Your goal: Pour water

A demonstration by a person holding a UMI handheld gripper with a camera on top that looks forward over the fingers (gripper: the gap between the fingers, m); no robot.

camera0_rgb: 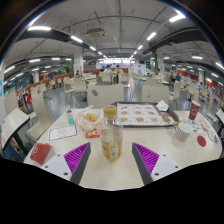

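Holding my claw (108, 160) released, its purple pads (77, 156) spread wide, I am lining up on the clear cup (111, 140) standing at centre frame, just ahead of the fingers and not yet between them. I am keeping the claw level and low over the worktop (110, 178), pointing straight ahead. To grip well, I should be advancing squarely until both pads flank the cup's middle.

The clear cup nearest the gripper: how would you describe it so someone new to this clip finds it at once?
Start at the pale round table in the large hall. The gripper hangs open over its near edge, purple pads spread wide. The clear cup stands upright just ahead of the fingers, in line with the gap between them. It is tall and see-through, unlike the flat tray behind it.
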